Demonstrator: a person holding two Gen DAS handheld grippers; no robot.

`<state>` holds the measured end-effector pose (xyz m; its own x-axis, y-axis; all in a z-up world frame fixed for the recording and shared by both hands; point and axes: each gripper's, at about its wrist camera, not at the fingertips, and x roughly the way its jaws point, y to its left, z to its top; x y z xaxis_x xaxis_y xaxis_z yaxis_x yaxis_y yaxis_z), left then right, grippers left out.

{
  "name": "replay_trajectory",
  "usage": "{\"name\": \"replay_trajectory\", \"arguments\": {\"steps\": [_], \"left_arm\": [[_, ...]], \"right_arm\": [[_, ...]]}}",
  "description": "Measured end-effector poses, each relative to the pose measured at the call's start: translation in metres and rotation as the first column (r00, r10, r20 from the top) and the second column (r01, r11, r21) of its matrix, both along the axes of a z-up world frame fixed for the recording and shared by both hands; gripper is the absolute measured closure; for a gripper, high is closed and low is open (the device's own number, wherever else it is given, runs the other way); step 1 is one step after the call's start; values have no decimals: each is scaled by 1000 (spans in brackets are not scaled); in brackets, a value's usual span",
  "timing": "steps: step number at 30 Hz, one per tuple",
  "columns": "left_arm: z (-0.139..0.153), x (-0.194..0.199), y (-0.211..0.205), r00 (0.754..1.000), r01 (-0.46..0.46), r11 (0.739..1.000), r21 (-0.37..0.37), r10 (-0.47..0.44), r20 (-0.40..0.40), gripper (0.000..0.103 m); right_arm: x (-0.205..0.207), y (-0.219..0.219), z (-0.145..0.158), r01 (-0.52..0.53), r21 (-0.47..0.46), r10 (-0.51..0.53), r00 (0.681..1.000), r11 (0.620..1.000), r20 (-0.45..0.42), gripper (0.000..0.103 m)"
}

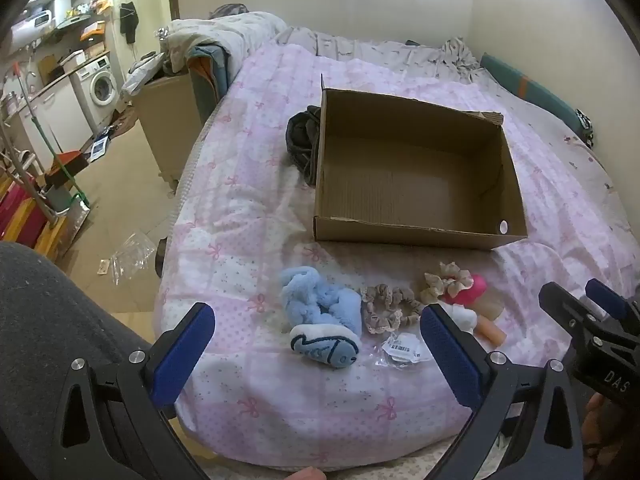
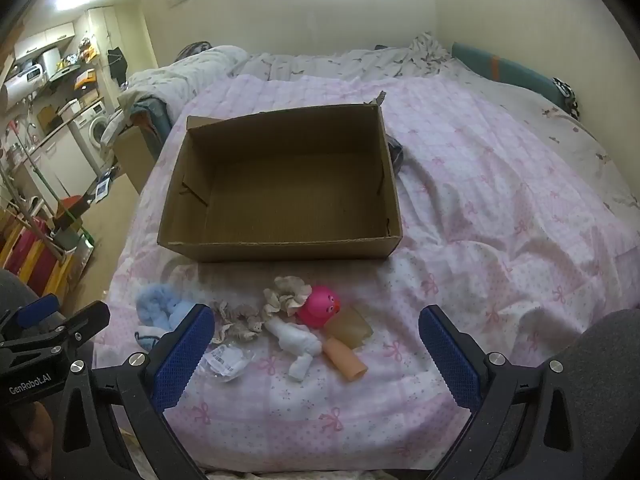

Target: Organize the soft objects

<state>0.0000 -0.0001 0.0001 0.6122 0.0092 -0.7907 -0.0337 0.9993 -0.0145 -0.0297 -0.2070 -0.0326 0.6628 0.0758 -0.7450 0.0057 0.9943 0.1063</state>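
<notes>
Our fingers (image 1: 188,348) spread wide, both grippers (image 2: 316,354) holding nothing; slipper (image 1: 320,320), scrunchies (image 1: 388,306) near box (image 1: 416,236); box bare.

We see an open brown cardboard box (image 2: 280,216) standing upright on the bed, its inside bare. In front of it, apart from its near wall, lies a loose row of small soft things. At the left sits a fluffy light-blue baby bootie (image 1: 320,312) on its side, its white sole with blue stitching turned towards us. Just beside it lies a flat beige lace-edged scrunchie (image 1: 386,306). A second, ruffled beige scrunchie (image 2: 286,294) touches a round pink toy (image 2: 320,306). Below them lies a crumpled white sock (image 2: 298,346).
</notes>
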Motion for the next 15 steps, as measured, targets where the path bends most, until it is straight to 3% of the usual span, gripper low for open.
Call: {"name": "replay_trajectory", "arguments": {"steps": [15], "left_arm": [[0,0,-3,1000,-5,1000,9,5,1,0]], "right_arm": [[0,1,0,-1,-3,1,1000,1000,0,0]]}}
